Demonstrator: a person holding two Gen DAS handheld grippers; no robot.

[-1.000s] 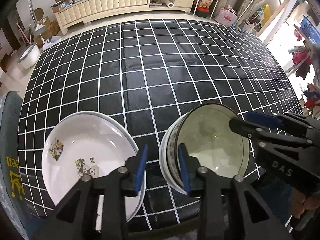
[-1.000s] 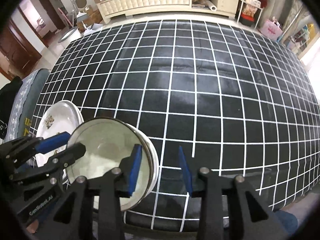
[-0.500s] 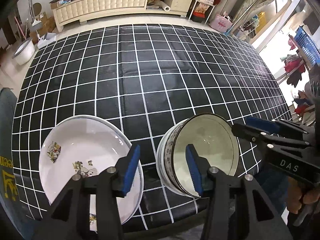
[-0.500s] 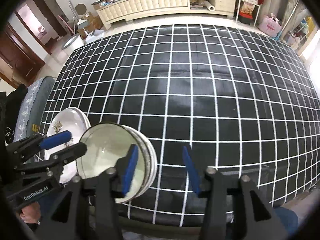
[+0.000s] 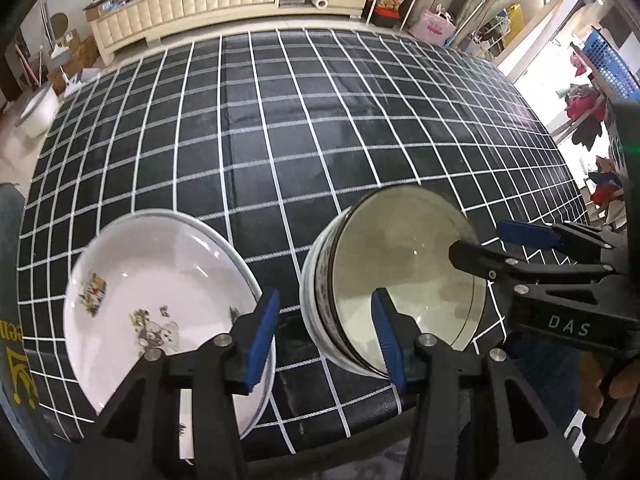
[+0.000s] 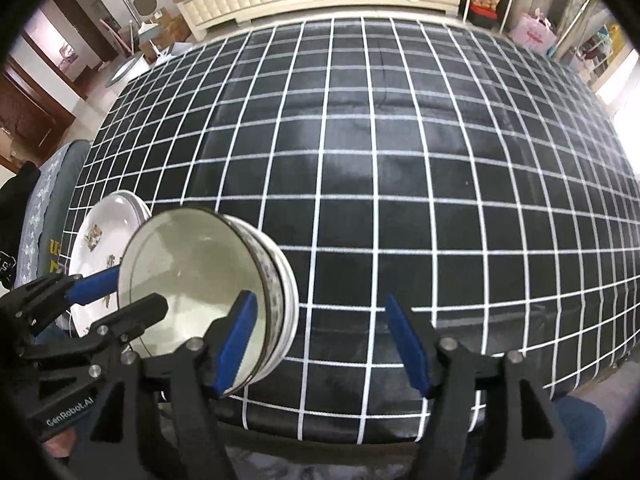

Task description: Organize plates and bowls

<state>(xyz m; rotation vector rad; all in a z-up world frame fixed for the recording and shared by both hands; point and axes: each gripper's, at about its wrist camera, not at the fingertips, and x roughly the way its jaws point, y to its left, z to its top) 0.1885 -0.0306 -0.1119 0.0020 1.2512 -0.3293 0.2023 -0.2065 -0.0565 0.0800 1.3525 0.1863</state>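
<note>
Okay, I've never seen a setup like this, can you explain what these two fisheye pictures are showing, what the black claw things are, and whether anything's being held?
No robot here: a person holds a hand-operated claw in each hand, and a wide-angle camera on each looks along its two blue-padded fingers. One picture is from the left claw, the other from the right claw, so each also catches the other claw at its edge. Below is a table under a black cloth with a white grid. Near its front edge sit a stack of bowls and, beside it, white plates with small cartoon prints. Both claws have just been opening. Each straddles the bowl rim, one finger inside the bowl, without pressing on it, so nothing is held.
</note>
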